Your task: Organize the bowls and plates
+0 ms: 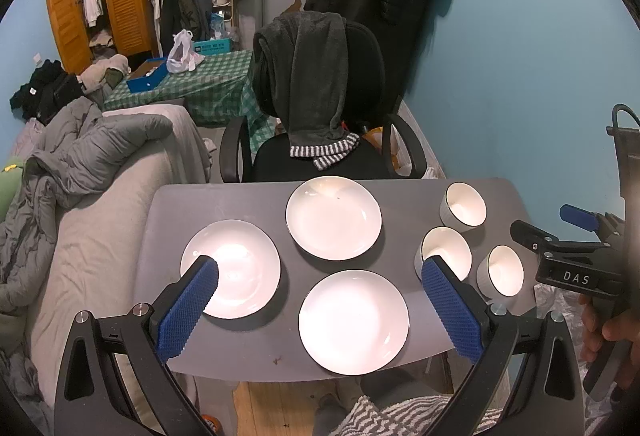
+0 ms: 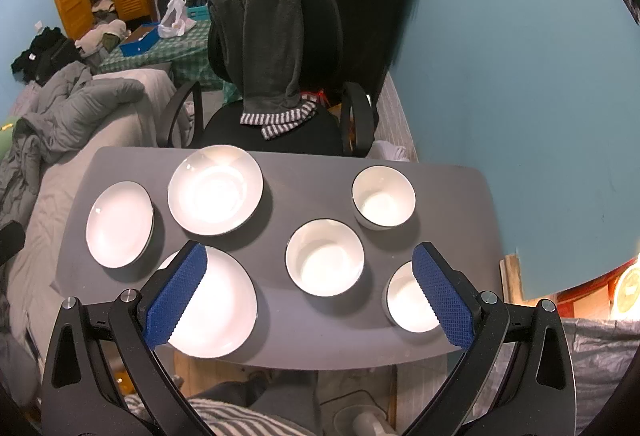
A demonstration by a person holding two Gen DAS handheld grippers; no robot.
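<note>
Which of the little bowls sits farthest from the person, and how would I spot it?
Find the grey table; three bowls cluster on its right half. The far bowl stands nearest the blue wall, alone at the back, beyond the middle bowl and near bowl.

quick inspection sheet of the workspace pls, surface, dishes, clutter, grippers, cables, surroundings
surface: grey table, a small stain near its front edge.
job's things: three plates on the left, three bowls on the right, none stacked.
clutter: nothing seen on the table besides the dishes.
grippers: left gripper and right gripper open, empty, above the table.
cables: one on the right gripper's body.
surroundings: office chair draped with clothing, bed, wardrobe.
</note>
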